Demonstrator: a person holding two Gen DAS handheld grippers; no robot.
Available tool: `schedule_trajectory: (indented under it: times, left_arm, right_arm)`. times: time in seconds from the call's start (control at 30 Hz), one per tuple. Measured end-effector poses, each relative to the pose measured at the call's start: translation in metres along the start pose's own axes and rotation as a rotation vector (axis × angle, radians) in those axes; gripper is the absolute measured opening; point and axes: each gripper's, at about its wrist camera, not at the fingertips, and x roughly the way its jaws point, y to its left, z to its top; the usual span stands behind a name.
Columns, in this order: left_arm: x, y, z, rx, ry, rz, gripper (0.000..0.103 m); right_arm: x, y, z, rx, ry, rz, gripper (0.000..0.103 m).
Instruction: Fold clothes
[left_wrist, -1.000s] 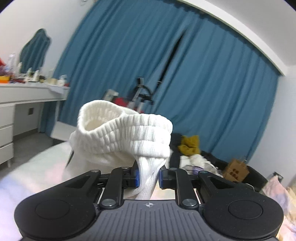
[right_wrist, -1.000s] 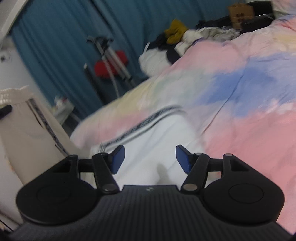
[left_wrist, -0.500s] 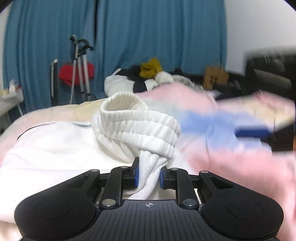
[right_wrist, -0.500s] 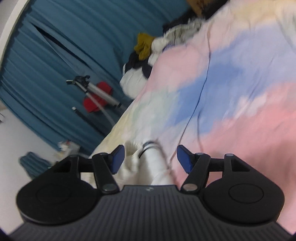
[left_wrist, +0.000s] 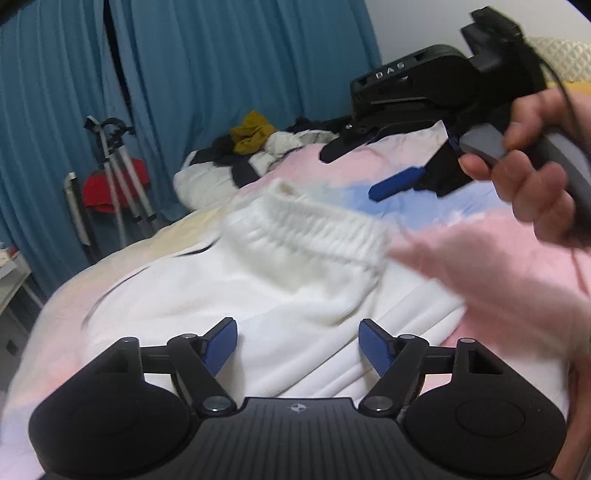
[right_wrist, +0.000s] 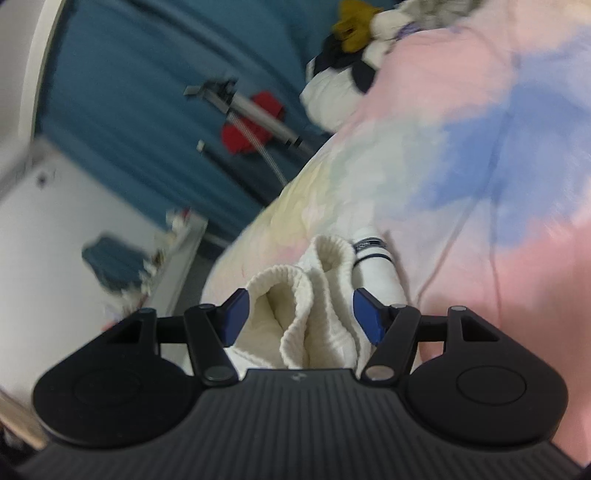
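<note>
A pastel quilted bed (left_wrist: 461, 229) carries the white garment (left_wrist: 229, 306), ribbed waistband (left_wrist: 314, 229) uppermost. The left gripper (left_wrist: 297, 345) hangs spread above it; the right gripper (right_wrist: 301, 315) gapes around bunched ribbing, not clamped.

Blue curtains (left_wrist: 207, 74) are hanging across the far wall. A tripod (left_wrist: 118, 177) is standing in front of them, with something red (left_wrist: 110, 184) showing just behind its legs. A bedspread (left_wrist: 480, 236) in pink, blue and pale yellow is covering the bed. A heap of clothes (left_wrist: 255, 147), mustard, dark and white, is lying at its far edge. A white desk (right_wrist: 177, 258) is showing, blurred, beside the bed.
</note>
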Motion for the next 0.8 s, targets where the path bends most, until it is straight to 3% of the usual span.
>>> schedule_trajectory:
  times: [0.1,0.3,0.43,0.53,0.63,0.67,0.8]
  left_arm:
    - [-0.009,0.012,-0.008,0.019,0.017,0.036,0.077]
    - [-0.022,0.025,-0.028,-0.027,0.029,0.014,0.078]
    - [-0.016,0.028,-0.034,-0.028,0.033,0.001,0.078]
    - [-0.011,0.033,-0.037,-0.054,0.036,-0.016,0.078]
    - [-0.009,0.037,-0.04,-0.077,0.025,-0.03,0.078]
    - [-0.01,0.038,-0.04,-0.084,0.018,-0.034,0.078]
    - [-0.014,0.042,-0.043,-0.115,-0.011,-0.053,0.078]
  right_arm:
    - [0.025,0.002,0.004,-0.046,0.057,-0.006,0.065]
    - [0.066,0.007,0.013,-0.196,0.044,-0.058,0.065]
    - [0.09,-0.004,0.015,-0.199,0.086,-0.035,0.066]
    - [0.092,-0.013,0.017,-0.159,0.062,0.0,0.063]
    - [0.091,-0.011,0.018,-0.165,0.055,0.01,0.053]
    - [0.091,-0.009,0.018,-0.167,0.055,0.017,0.025]
    - [0.082,0.0,0.02,-0.177,0.02,0.003,0.017]
